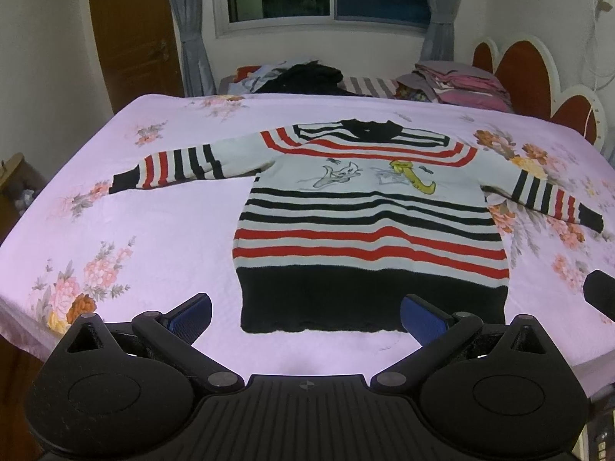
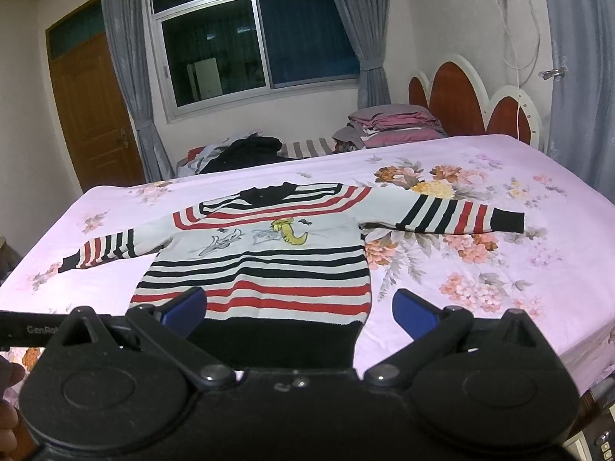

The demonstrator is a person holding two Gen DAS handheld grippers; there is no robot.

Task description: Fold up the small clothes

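Matte black left gripper (image 1: 306, 317) and right gripper (image 2: 299, 309): ribbed base plate, round pivot covers, silver screws, blue rubber finger pads (image 1: 423, 317).

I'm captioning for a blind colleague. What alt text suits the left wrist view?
A striped sweater lies flat, sleeves spread, on a pink floral bedsheet. The open left claw hovers near its black hem, holding nothing.

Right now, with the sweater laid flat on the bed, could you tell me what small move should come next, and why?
Probably bring the left gripper forward and to the left to take the left sleeve, ready to fold it across the body. The striped sweater lies spread flat on the floral sheet with both sleeves out, nothing is folded yet, and both grippers are open and empty above its black hem.
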